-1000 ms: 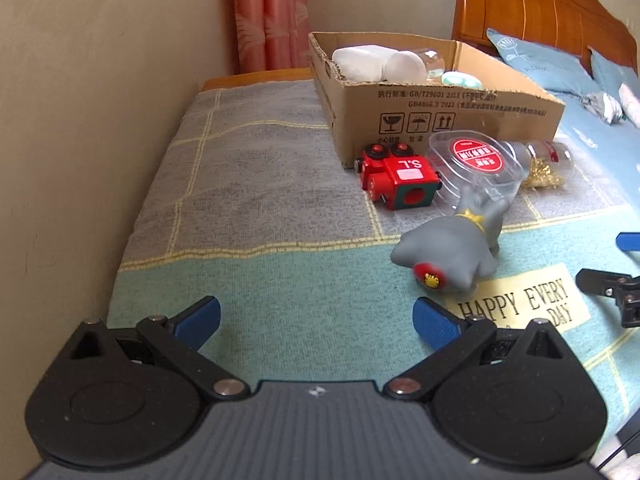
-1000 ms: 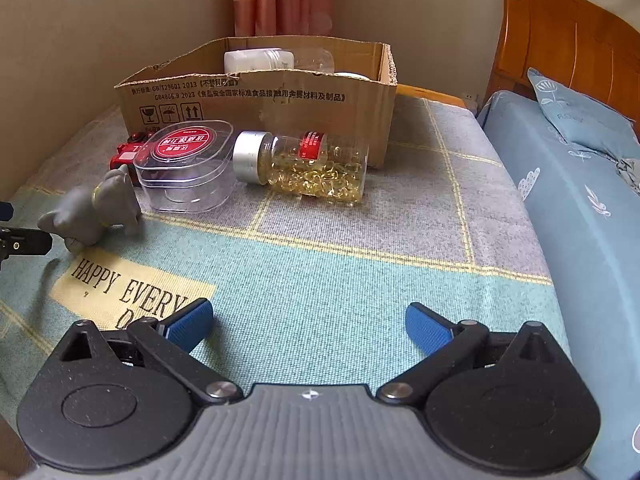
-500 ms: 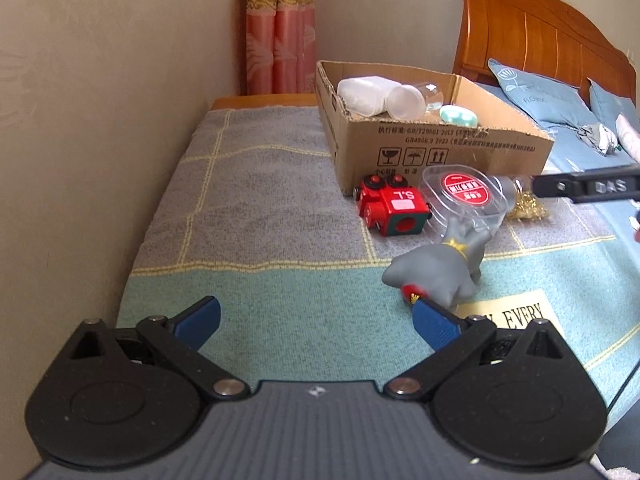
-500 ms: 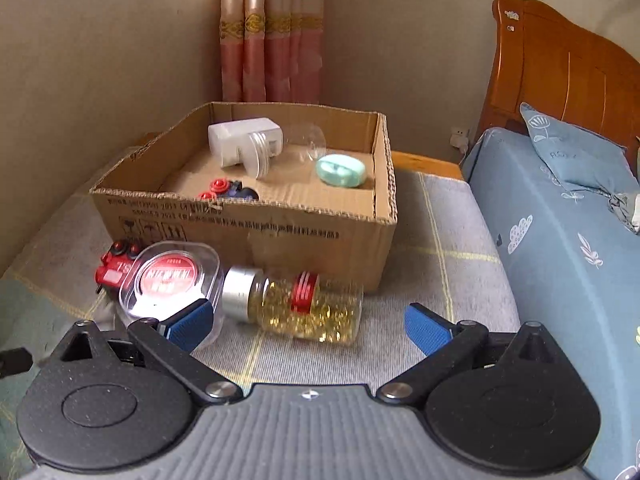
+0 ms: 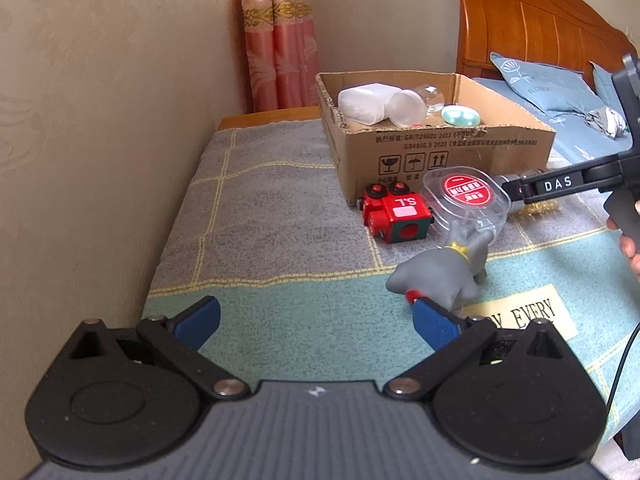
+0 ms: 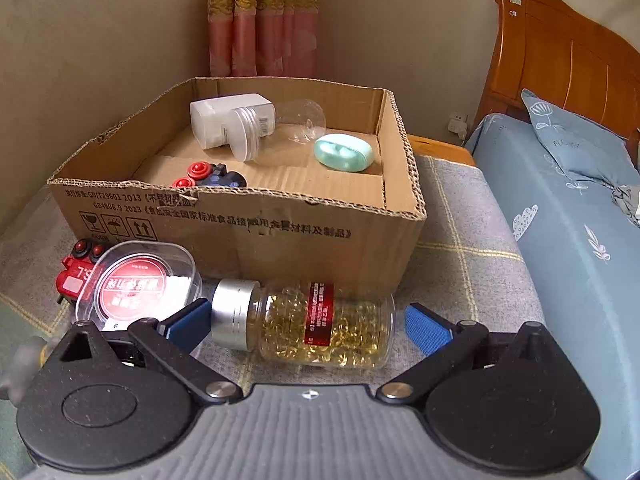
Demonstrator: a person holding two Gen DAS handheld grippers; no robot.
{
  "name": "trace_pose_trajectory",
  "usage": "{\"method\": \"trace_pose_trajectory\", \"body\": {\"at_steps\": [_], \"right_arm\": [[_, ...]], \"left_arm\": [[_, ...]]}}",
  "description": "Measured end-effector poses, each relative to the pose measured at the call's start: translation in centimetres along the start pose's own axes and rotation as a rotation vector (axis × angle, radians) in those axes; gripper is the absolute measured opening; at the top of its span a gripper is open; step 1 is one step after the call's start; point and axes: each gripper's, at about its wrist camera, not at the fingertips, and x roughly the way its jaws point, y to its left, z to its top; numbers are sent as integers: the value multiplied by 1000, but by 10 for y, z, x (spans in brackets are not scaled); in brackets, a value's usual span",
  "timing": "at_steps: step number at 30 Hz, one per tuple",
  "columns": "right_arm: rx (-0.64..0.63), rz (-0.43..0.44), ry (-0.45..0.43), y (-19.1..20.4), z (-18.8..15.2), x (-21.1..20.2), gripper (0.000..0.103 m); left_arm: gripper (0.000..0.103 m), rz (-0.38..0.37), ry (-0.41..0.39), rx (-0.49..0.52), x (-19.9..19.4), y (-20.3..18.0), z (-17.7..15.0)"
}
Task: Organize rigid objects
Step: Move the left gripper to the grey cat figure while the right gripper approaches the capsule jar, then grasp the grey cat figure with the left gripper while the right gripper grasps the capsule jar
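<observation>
**Toys and Jars By the Box**

A brown cardboard box [image 6: 248, 216] sat open on the bed. Inside it lay a white bottle [image 6: 224, 118] on its side, an empty clear jar [image 6: 276, 132] on its side touching the bottle, a small green case [image 6: 344, 154], and a dark toy with red wheels [image 6: 212, 176] near the front wall.

In front of the box lay a clear bottle of yellow pills [image 6: 316, 324] on its side, with a silver cap and a red label. Just left of it was a clear tub with a red sticker [image 6: 136, 280]. A red toy train [image 5: 394, 212] sat beside the tub. A grey toy animal [image 5: 444, 276] was near the tub too.
</observation>
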Motion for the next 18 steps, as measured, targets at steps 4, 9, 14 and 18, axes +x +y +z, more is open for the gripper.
{"method": "trace_pose_trajectory", "body": {"at_steps": [4,9,14,18], "right_arm": [[-2,-24,25,-13,-13,0,103],[8,-36,64,-27,-26,10,103],[43,10,77,-35,-26,14,103],[35,23,59,-36,-29,12,103]], "left_arm": [[102,-48,1,8,0,-7,3],[102,-119,15,49,7,-24,5],[102,-138,62,88,30,-38,3],[102,-131,87,50,43,-31,3]]}}
